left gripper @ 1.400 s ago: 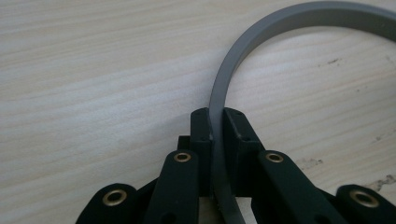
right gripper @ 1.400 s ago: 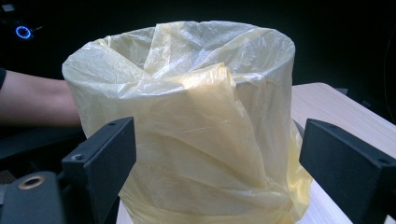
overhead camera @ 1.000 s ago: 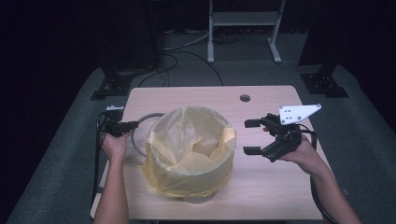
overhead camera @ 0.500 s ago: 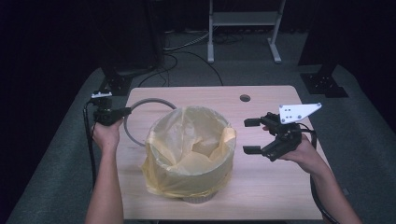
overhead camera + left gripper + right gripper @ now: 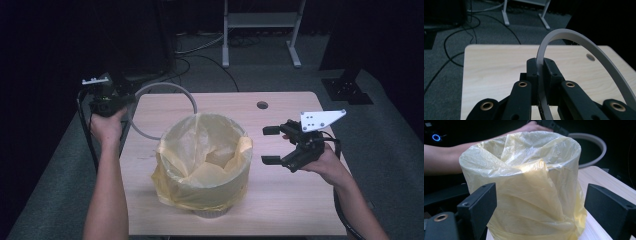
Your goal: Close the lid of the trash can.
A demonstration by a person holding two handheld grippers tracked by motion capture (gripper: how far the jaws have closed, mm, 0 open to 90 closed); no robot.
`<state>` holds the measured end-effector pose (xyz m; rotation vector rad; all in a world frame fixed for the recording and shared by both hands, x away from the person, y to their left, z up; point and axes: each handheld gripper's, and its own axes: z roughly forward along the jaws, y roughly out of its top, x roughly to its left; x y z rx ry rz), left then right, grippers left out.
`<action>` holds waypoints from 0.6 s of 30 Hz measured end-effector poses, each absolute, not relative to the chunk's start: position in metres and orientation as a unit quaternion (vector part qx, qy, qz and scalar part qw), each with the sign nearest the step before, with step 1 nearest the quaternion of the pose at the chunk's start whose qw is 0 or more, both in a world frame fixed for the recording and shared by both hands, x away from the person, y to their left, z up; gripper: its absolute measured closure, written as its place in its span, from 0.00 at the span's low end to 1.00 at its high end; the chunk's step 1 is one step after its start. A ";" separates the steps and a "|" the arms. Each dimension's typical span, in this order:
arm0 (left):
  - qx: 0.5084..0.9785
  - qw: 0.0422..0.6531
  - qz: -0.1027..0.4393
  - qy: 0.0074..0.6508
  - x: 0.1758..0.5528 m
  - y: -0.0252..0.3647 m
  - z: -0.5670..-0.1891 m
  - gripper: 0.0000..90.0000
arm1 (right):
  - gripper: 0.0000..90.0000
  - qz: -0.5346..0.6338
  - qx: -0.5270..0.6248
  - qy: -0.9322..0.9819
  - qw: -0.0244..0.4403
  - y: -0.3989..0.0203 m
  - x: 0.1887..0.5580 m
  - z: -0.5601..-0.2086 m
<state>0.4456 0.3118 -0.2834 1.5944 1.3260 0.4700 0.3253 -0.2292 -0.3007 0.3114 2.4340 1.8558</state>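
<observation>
High view: left gripper (image 5: 120,100) clamped on grey ring (image 5: 165,89), held above desk (image 5: 280,200) at its far-left corner; right gripper (image 5: 267,145) spread wide, just right of bin (image 5: 205,165) lined with yellow bag (image 5: 200,150), not touching.

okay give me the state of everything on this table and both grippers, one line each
Left gripper: shut on the grey ring, held up at the table's far left corner.
Grey ring: clamped on edge between the jaws, lifted off the table.
Right gripper: open, empty, beside the bin.
Bin: upright, lined.
Yellow bag: open-mouthed, folded over the bin's rim, crumpled inside.
Table: bare wood apart from the bin.
</observation>
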 end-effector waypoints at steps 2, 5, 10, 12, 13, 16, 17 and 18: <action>0.657 0.487 0.202 0.539 0.446 0.312 -0.272 0.93 | 0.11 0.602 0.102 0.791 0.032 -0.229 0.325 -0.301; 0.656 0.491 0.209 0.533 0.447 0.313 -0.256 0.93 | 0.11 0.602 0.102 0.791 0.033 -0.229 0.326 -0.301; 0.649 0.496 0.224 0.532 0.448 0.318 -0.238 0.93 | 0.11 0.604 0.102 0.790 0.033 -0.230 0.326 -0.301; 0.646 0.497 0.230 0.532 0.450 0.323 -0.228 0.93 | 0.11 0.603 0.102 0.791 0.033 -0.230 0.326 -0.302; 0.644 0.498 0.232 0.532 0.450 0.325 -0.225 0.93 | 0.11 0.603 0.102 0.791 0.033 -0.231 0.326 -0.302; 0.639 0.504 0.231 0.533 0.451 0.331 -0.216 0.93 | 0.11 0.603 0.103 0.791 0.032 -0.231 0.326 -0.302; 0.637 0.508 0.230 0.532 0.451 0.332 -0.213 0.93 | 0.11 0.602 0.103 0.791 0.032 -0.230 0.326 -0.302; 0.637 0.508 0.230 0.532 0.451 0.332 -0.213 0.93 | 0.11 0.602 0.103 0.791 0.032 -0.230 0.326 -0.302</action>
